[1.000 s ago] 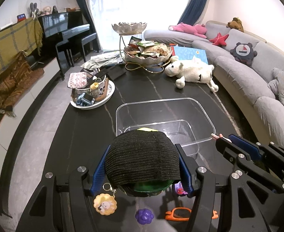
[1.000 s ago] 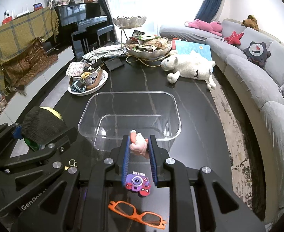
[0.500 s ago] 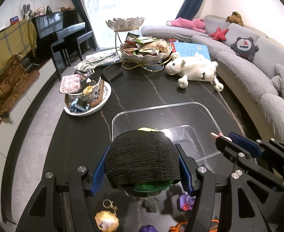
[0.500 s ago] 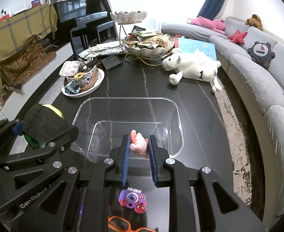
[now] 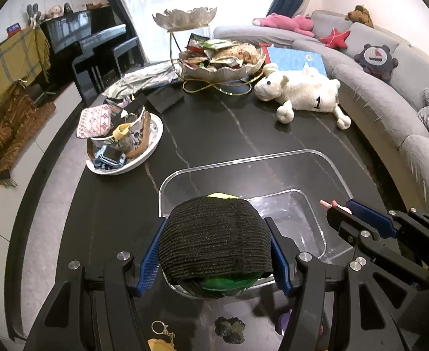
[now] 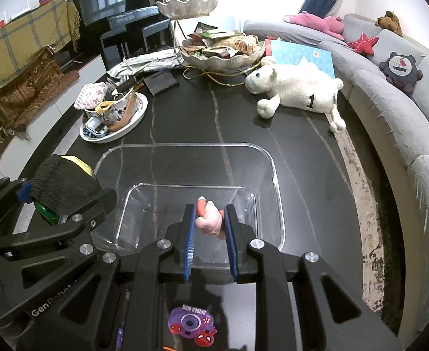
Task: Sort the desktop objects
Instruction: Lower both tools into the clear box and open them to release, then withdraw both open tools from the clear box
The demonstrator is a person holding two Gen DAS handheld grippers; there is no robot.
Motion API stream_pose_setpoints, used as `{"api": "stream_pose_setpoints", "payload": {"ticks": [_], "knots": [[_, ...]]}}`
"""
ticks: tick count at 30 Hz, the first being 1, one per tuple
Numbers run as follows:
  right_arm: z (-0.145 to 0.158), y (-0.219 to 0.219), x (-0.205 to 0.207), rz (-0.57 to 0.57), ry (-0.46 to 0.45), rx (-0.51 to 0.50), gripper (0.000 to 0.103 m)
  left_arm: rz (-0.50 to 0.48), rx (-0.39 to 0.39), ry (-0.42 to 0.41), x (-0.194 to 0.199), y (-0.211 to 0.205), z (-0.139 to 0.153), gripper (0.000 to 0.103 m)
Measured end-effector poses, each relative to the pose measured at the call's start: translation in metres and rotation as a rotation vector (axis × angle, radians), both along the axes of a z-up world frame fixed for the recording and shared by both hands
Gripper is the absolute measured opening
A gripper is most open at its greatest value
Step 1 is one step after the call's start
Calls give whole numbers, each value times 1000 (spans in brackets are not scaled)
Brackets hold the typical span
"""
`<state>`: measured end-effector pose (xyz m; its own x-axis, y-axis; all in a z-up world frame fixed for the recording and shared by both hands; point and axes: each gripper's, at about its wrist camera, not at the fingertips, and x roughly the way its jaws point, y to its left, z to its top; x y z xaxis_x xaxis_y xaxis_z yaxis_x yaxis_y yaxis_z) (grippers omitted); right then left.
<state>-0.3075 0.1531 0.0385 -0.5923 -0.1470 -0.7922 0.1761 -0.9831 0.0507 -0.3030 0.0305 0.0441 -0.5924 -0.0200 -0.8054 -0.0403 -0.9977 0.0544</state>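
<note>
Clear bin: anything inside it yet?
The clear bin looks bare through its transparent floor. The right hand-held gripper holds a pink figurine above it. The left hand-held gripper and its black knit bundle cover the near corner.

The clear, rounded-rectangular plastic bin (image 6: pixel 268 158) sits open-topped on the dark marble-veined table (image 6: pixel 302 152), its inside bare below both loads. The left gripper (image 5: pixel 215 251), clamped on a black knitted cap over a green ball (image 5: pixel 214 239), hangs at the bin's near left rim; the right gripper (image 6: pixel 210 225), closed on a small pink figure (image 6: pixel 210 218), hangs over its near wall, the two well apart. Beyond the bin lies a bare strip of table. Farther on stand a white oval dish piled with clutter (image 6: pixel 112 111) at left, a white plush sheep (image 6: pixel 296 87) at right and a silver tiered snack bowl (image 6: pixel 220 49) between them. Near the grippers, a purple toy camera (image 6: pixel 191 324) and a dark crumpled lump (image 5: pixel 230 326) lie on the table.
</note>
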Motion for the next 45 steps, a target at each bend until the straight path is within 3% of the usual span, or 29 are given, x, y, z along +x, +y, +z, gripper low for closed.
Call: {"api": "stream_pose_setpoints", "payload": {"ticks": [7,15,19,22,26,30,37,45], "knots": [[-13,-2,-13,2,-33,16,18,2,-5,-31,-13,0,-12,60],[-14,6,-19,-5,-60,-54,18,11,107,-73,-17,-9,-11,62],[-8,7,-14,-5,-46,-53,18,19,66,-26,-9,-8,-4,72],[-4,5,-7,-1,-28,-41,18,19,33,15,2,-8,3,74],[4,3,10,-3,7,-24,18,9,-81,135,24,0,15,78],[12,4,27,-2,31,-39,18,10,-117,203,45,1,25,80],[23,8,49,0,52,-65,18,17,-99,189,64,-7,29,97],[31,7,80,-11,73,-69,18,25,-91,139,86,-12,27,98]]}}
